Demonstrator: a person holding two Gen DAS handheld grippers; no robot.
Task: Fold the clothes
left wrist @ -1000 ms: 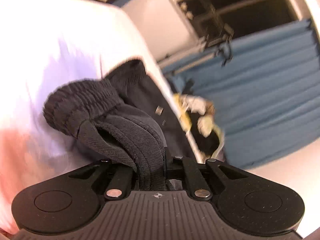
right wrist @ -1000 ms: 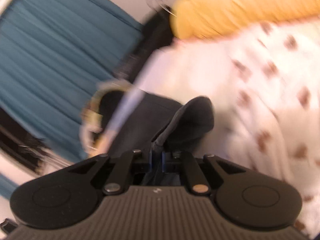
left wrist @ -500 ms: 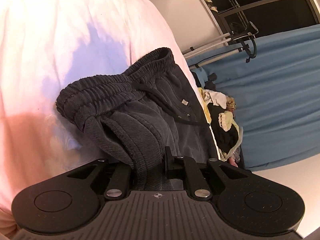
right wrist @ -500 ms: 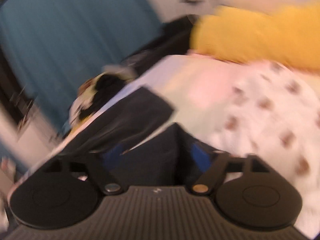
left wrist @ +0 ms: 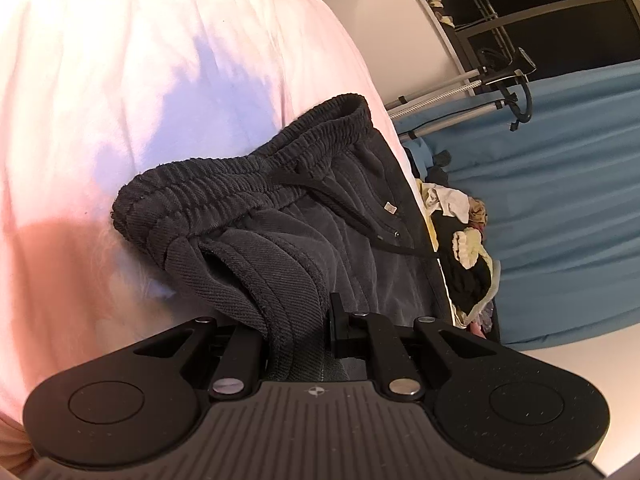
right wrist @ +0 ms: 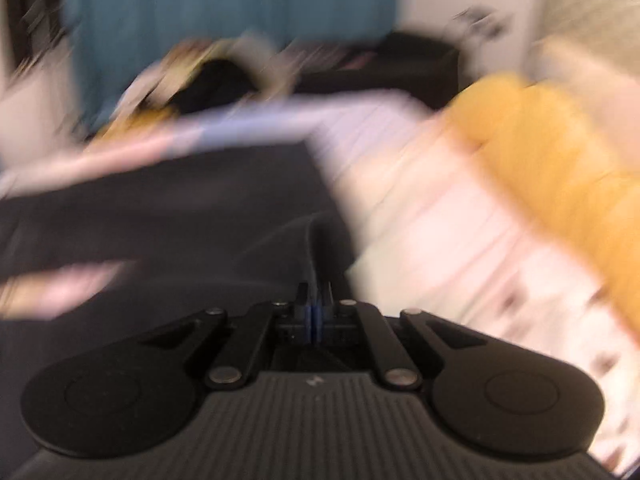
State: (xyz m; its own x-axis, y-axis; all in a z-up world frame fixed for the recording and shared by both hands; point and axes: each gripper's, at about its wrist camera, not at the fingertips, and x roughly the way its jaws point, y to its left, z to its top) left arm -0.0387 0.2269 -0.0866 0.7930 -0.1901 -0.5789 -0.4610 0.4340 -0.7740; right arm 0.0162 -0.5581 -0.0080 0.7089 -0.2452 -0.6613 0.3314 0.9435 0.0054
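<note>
While both tools grip, left tool (left wrist: 298, 320) pinching one black shorts (left wrist: 304, 216) waistband, right tool (right wrist: 316, 300) just closing on dark cloth.

Left hand-held gripper (left wrist: 298, 312): black ribbed body, round side discs, silver screws.

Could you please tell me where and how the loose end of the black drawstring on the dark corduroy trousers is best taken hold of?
I would pinch the black drawstring near its tipped end, coming from above. There it lies as a single strand on flat fabric of the dark corduroy trousers, clear of the bunched waistband.
</note>
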